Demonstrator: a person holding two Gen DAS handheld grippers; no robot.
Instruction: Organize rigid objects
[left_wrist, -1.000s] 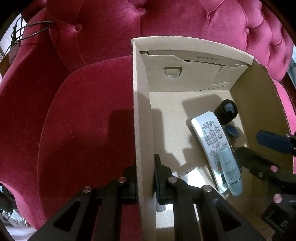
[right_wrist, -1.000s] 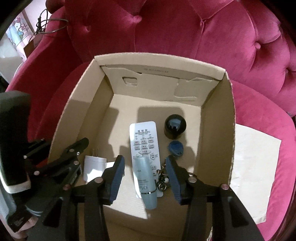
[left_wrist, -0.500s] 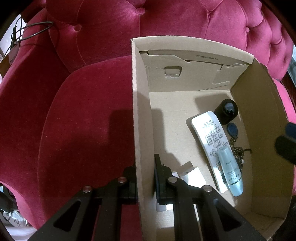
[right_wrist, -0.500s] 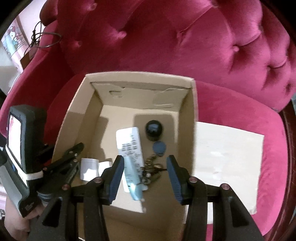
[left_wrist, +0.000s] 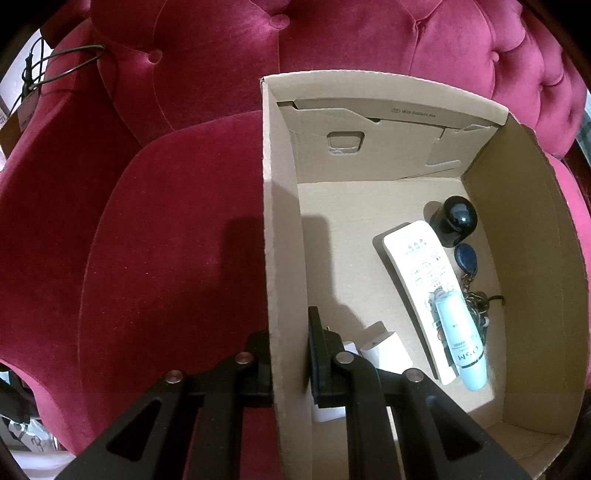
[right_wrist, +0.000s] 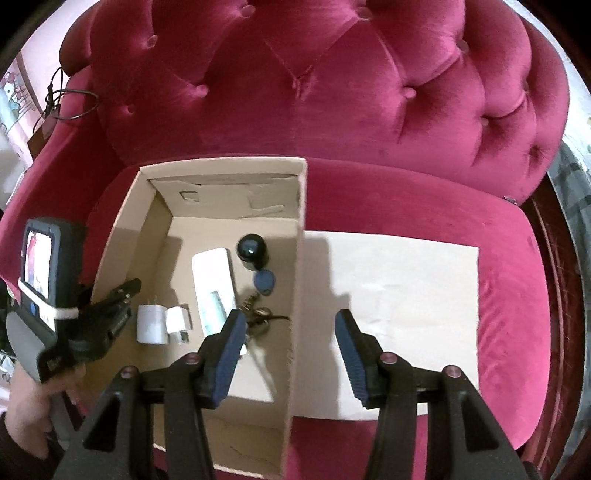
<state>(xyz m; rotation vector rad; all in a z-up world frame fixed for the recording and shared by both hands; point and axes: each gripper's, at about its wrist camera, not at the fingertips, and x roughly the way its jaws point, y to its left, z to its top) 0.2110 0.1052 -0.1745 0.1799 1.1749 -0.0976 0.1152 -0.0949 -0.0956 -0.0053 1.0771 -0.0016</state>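
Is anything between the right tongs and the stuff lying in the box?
Yes. The right tongs, open and empty, straddle the box's right wall; the remote and keys lie just left of it.

A cardboard box (right_wrist: 300, 280) sat on the seat of an armchair (right_wrist: 332, 92), with a flat sheet of paper (right_wrist: 406, 280) on the cushion just to its right. Inside the box, a remote control (left_wrist: 417, 284) lay lengthwise near the middle, and a tube (left_wrist: 460, 343) rested on its near end. A round cap (left_wrist: 458, 219) stood behind the remote, a key fob with keys (left_wrist: 466, 258) to its right, and two chargers (right_wrist: 162, 323) to its left. The left tool (left_wrist: 290, 354) straddled the box's left wall.
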